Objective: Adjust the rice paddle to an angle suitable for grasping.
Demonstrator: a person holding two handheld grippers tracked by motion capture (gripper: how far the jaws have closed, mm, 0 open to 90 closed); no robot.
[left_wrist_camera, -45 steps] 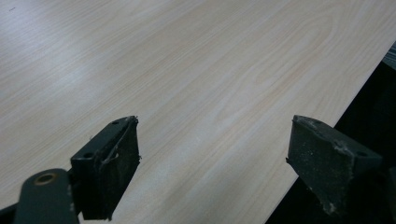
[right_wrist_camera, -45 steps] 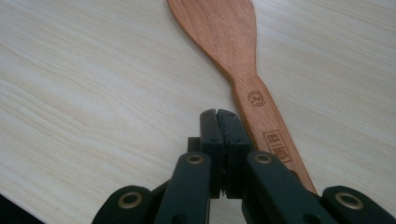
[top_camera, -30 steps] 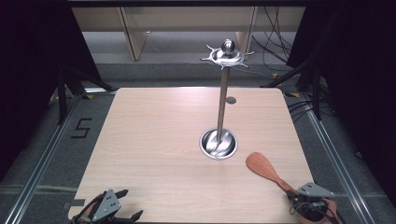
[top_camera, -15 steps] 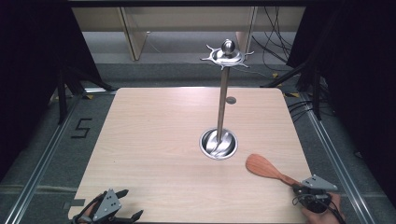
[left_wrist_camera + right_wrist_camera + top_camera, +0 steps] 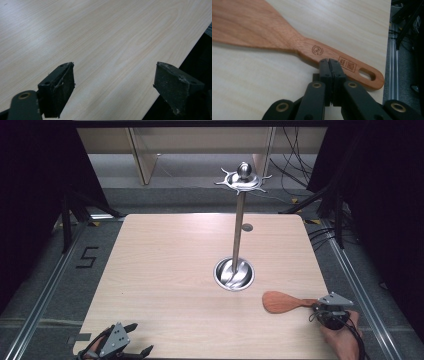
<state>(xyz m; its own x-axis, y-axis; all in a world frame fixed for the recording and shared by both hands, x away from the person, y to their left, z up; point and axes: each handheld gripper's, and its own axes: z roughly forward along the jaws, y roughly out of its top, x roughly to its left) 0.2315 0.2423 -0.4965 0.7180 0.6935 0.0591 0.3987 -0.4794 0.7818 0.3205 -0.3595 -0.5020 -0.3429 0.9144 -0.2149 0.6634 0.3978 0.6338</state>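
Observation:
A wooden spatula point(image 5: 280, 302) lies flat near the table's front right corner, blade to the left. Its handle point(image 5: 352, 66) has a slot at its end. My right gripper point(image 5: 314, 306) is shut. Its closed tips point(image 5: 328, 61) sit on the near edge of the handle, and nothing shows between the jaws. My left gripper point(image 5: 140, 338) is at the front left edge of the table, open. Between its fingers in the left gripper view point(image 5: 113, 75) there is only bare wood.
A metal stand point(image 5: 239, 235) rises from a round steel base point(image 5: 234, 274) right of the table's point(image 5: 165, 265) centre, with a hooked ring and ball on top point(image 5: 243, 179). A small dark disc point(image 5: 247, 227) lies behind it. Dark drapes, rails and cables surround the table.
My right gripper moved forward along the right edge toward the stand, and the spatula swung from a diagonal lie to nearly level with it. The left gripper stayed put.

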